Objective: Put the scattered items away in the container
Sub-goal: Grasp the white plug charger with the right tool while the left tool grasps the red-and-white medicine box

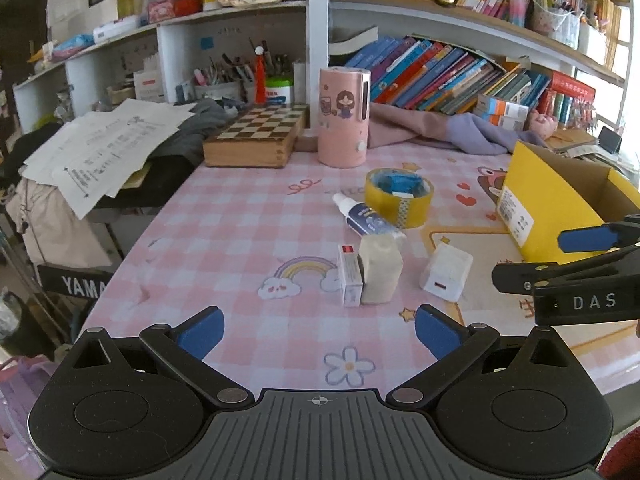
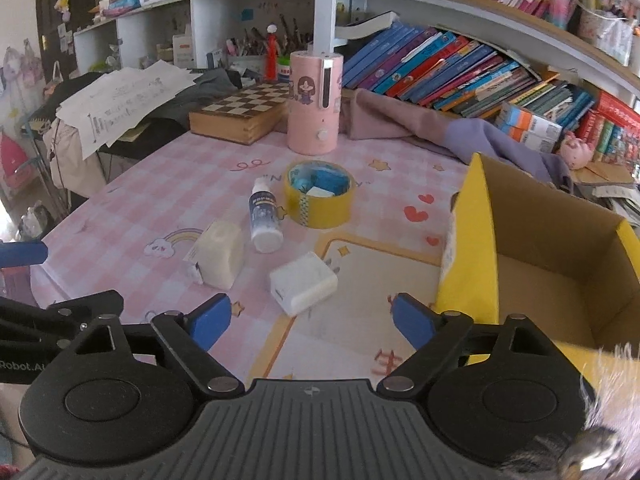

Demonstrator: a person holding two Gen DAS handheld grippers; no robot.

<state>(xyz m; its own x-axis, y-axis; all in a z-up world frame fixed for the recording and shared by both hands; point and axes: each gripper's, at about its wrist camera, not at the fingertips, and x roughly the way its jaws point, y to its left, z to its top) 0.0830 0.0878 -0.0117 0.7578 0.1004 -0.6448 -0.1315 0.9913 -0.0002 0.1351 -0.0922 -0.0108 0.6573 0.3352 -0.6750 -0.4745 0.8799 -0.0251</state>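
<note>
Nearest the lens in the right wrist view, the right gripper [image 2: 310, 320] has its blue-padded jaws apart with nothing between them, hovering over the pink checked tabletop [image 2: 160, 200] just short of the white charger block [image 2: 303, 283]; the left gripper [image 1: 319, 332] likewise holds its jaws wide and empty, aimed toward the pale square bottle [image 1: 380, 270] and the small carton [image 1: 351, 280] standing against it. Further back lie a small spray bottle [image 2: 264, 216] on its side and a yellow tape roll [image 2: 320, 196], the two just touching; the yellow cardboard box [image 2: 532, 256], the container, stands open to the right and looks empty where its floor shows.

By my reading no item is yet in the box; the step in hand is the approach for a first pick. The charger seems the right gripper's likely target: the jaws would need to come down either side of its body and close across the narrower faces, then carry it over the near wall of the box; the prongs facing the box could snag on that wall if the lift is low.
</note>
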